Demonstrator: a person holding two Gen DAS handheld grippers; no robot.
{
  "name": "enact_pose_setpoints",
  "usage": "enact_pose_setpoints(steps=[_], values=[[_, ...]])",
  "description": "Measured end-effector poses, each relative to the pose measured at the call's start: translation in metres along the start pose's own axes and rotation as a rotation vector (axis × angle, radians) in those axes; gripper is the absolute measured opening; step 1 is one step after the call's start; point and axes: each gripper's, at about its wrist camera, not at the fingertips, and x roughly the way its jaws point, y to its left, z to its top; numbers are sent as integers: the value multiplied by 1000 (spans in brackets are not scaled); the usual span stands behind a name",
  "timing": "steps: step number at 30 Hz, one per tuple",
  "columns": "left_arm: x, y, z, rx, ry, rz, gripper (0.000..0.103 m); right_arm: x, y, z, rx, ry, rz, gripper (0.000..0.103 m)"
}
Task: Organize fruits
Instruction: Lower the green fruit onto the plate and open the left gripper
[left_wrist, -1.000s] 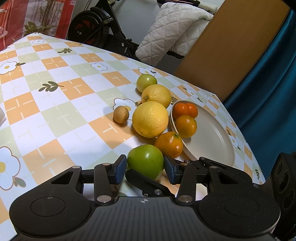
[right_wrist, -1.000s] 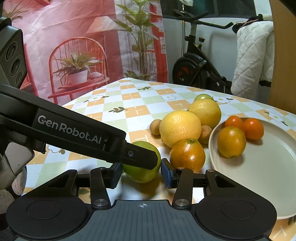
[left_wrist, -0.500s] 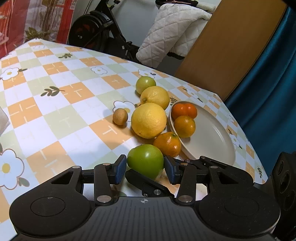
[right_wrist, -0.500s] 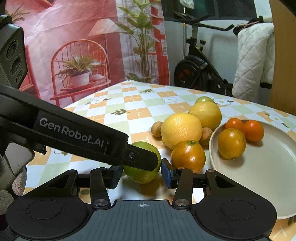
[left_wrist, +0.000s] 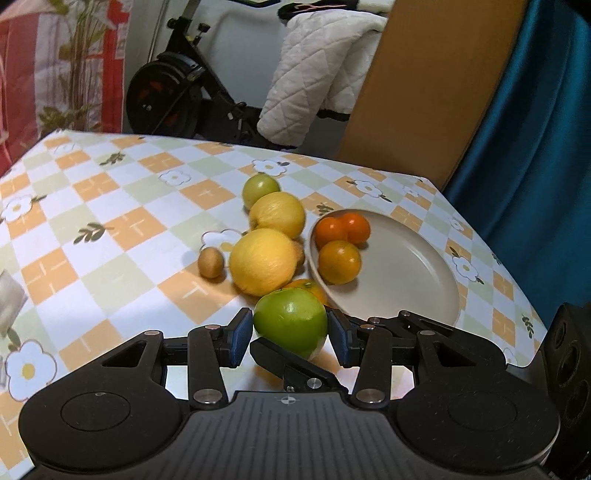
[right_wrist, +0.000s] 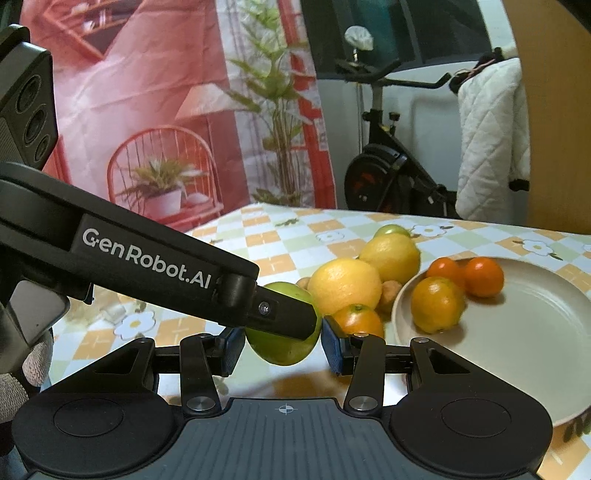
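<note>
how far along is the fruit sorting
Done: three oranges sit on the plate. In hand: the left gripper and right gripper both clamp the green apple, seemingly just off the tablecloth. Left: two lemons, a small green fruit, one orange and small brown fruits beside the plate.

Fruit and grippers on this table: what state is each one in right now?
Green apple: clamped by both grippers, apparently lifted clear of the table.
Left gripper: shut on the green apple.
Right gripper: shut on the green apple.
Plate: flat on the table, mostly bare.
Three oranges: resting in the plate.
Two lemons: on the table, outside the plate.
Fourth orange: on the table beside the plate's rim.
</note>
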Motion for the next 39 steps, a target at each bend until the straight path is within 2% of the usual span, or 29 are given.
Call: enact_pose_setpoints(steps=[6, 15, 29, 39], values=[[9, -24, 10, 56, 9, 1, 47, -12, -26, 0, 86, -41, -1, 41], [34, -53, 23, 105, 42, -16, 48, -17, -66, 0, 202, -61, -50, 41], [70, -68, 34, 99, 100, -27, 48, -7, -100, -6, 348, -22, -108, 41], [81, -69, 32, 104, 113, -14, 49, -1, -102, -7, 360, 9, -126, 41]])
